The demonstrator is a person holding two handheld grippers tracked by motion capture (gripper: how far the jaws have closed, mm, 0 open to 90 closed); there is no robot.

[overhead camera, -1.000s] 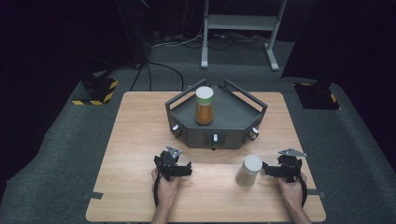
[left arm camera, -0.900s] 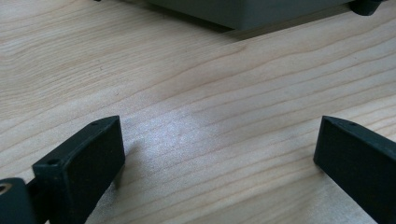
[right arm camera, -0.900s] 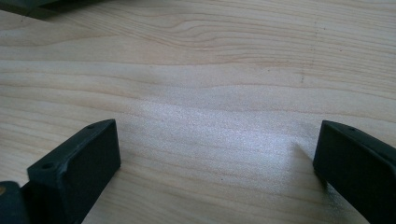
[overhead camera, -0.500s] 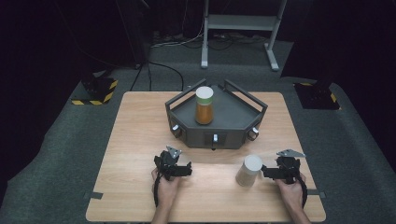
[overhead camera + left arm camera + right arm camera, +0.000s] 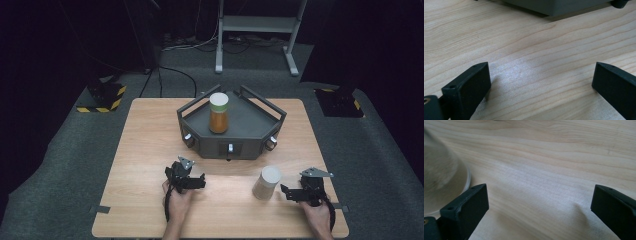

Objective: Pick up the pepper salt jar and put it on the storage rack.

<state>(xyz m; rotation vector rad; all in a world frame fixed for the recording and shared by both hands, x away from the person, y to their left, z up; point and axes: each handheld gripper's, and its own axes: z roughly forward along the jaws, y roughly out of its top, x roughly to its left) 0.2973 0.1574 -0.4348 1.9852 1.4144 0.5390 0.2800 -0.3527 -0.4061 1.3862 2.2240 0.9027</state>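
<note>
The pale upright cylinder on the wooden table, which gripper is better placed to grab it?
Right. The right gripper sits open just beside the pale cylinder; the left gripper, also open, is farther away.

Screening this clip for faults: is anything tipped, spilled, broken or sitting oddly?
Nothing stands out. The jar stands upright on the grey tray, the pale cup stands upright on the table by the right gripper, and no spill shows.
</note>
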